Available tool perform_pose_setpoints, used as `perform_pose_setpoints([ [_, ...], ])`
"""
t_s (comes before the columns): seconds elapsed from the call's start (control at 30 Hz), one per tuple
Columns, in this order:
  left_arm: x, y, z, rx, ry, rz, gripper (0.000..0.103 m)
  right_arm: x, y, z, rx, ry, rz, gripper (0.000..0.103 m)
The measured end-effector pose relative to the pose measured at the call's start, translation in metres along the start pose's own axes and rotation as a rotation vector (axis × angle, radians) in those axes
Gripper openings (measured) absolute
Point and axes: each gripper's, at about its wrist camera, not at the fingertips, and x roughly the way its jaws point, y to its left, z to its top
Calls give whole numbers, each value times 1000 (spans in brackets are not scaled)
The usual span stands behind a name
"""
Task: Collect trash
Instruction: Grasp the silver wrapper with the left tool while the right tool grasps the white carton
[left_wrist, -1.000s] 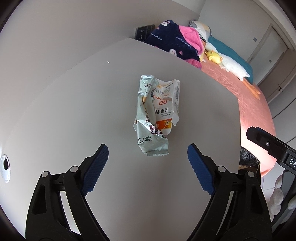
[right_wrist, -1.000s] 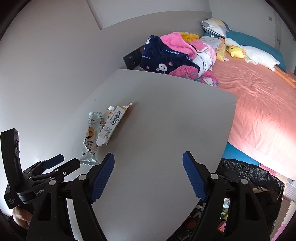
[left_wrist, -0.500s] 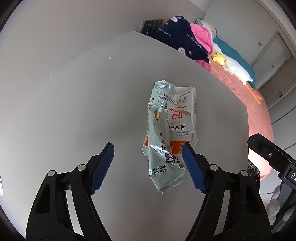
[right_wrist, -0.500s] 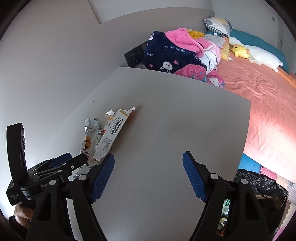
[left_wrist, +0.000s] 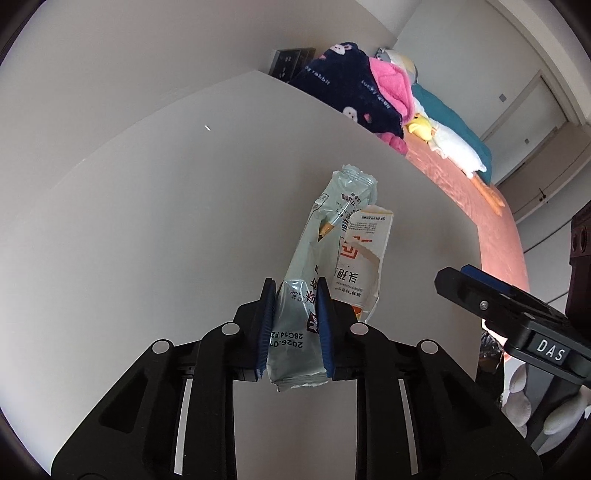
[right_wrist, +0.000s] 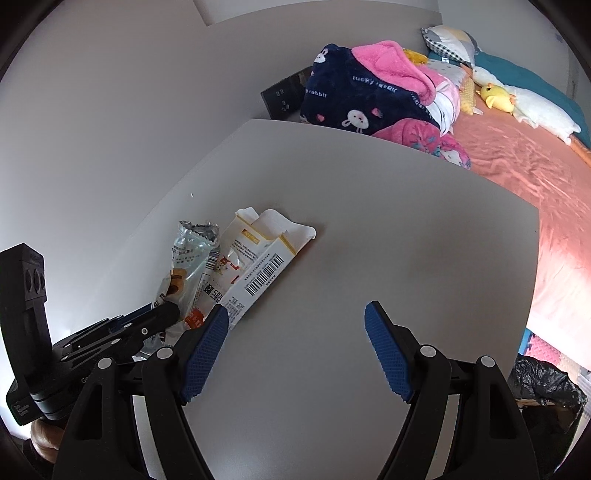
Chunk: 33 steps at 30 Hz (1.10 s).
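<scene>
A pale green crumpled snack wrapper (left_wrist: 325, 236) lies on the grey table (left_wrist: 147, 229), overlapping a torn white and orange carton (left_wrist: 364, 254). My left gripper (left_wrist: 295, 328) is shut on the wrapper's near end. In the right wrist view the wrapper (right_wrist: 190, 254) and the carton (right_wrist: 258, 269) lie at the left, with the left gripper (right_wrist: 162, 314) on the wrapper's near end. My right gripper (right_wrist: 295, 354) is open and empty over the table, to the right of the carton.
A black trash bag (right_wrist: 546, 384) sits below the table's right edge. A bed with a pink sheet (right_wrist: 535, 158), a navy and pink blanket (right_wrist: 369, 96) and plush toys (right_wrist: 517, 103) lies beyond the table. A black wall socket panel (right_wrist: 284, 96) is behind.
My left gripper has moved forward over the wrapper's near end and closed on it. My right gripper has moved a little closer to the carton and stays open.
</scene>
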Motion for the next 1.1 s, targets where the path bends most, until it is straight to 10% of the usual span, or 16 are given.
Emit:
perform_pose_setpoints([
  [0.5, -7, 29, -5, -104, -13, -69, 21, 51, 36, 8, 18, 98, 71, 77],
  [0.73, 1, 36, 1, -142, -12, -104, 21, 72, 45, 14, 77, 129, 138, 61],
  [0.9, -2, 39, 0, -152, -19, -109, 21, 84, 51, 16, 92, 169, 202, 4],
  [1.1, -12, 41, 1, -143, -47, -95, 21, 71, 49, 15, 59, 106, 128, 2],
])
